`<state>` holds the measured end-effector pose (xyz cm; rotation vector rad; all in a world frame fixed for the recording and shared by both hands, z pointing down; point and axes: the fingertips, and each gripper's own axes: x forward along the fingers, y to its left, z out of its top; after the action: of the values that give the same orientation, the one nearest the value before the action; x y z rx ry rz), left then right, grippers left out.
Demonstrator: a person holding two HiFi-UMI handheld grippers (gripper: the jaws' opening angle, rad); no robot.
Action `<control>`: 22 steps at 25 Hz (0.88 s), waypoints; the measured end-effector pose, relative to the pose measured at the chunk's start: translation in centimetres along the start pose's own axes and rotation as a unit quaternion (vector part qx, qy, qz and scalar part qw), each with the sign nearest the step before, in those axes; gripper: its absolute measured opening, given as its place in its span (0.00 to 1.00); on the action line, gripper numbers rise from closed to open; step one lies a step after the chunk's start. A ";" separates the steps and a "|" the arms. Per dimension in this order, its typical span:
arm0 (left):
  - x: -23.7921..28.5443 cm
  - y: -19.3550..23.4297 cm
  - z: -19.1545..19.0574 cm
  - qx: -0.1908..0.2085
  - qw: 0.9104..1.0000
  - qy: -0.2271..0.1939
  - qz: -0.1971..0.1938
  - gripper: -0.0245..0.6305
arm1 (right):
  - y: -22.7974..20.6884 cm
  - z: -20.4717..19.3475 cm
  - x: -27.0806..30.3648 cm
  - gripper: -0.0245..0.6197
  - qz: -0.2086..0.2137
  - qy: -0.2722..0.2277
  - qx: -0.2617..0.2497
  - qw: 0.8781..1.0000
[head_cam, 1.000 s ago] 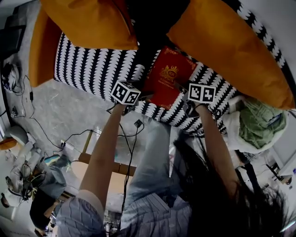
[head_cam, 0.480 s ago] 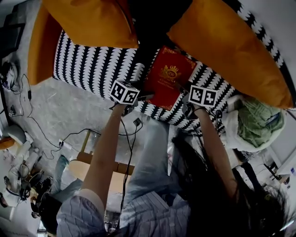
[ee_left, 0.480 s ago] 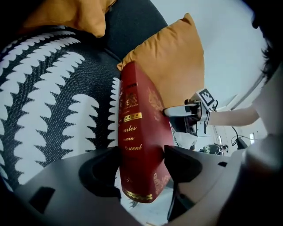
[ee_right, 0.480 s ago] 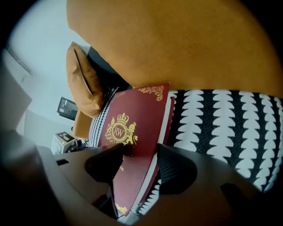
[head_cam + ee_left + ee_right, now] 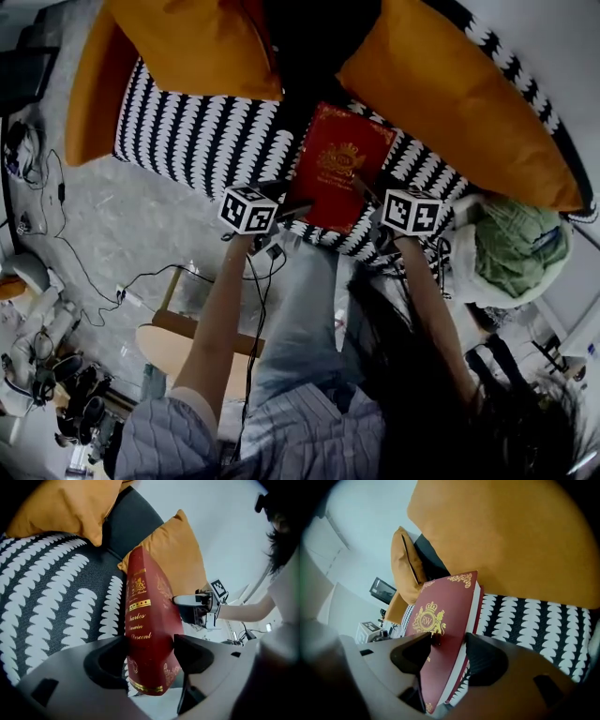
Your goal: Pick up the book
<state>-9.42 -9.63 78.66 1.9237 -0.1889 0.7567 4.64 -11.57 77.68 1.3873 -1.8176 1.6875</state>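
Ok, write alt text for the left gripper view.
The left gripper clamps a red book, its gold-lettered spine facing the camera. Behind it are a black-and-white patterned seat, orange cushions and the right gripper on the book's far edge.

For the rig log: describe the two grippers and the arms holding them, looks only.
Both the left gripper and the right gripper have broad, rounded dark grey jaws. Each carries a white cube with black square markers. A thin black cable hangs below the left one. The left sleeve is finely striped with a pale cuff.
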 end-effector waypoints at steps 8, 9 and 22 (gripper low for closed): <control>-1.2 -4.7 0.8 0.001 0.998 -0.060 0.014 0.53 | 1.7 1.4 -4.5 0.41 0.022 -0.035 -0.035 0.998; -1.5 -5.4 0.8 0.001 0.998 -0.063 0.016 0.53 | 2.2 1.4 -5.1 0.41 0.023 -0.039 -0.039 0.998; -3.5 -16.4 1.9 0.004 0.991 -0.126 0.034 0.53 | 5.2 3.0 -15.9 0.41 0.040 -0.051 -0.099 0.993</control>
<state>-4.09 -4.17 63.55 2.0261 -0.4088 0.5579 9.51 -8.12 61.76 1.3566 -2.0594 1.4484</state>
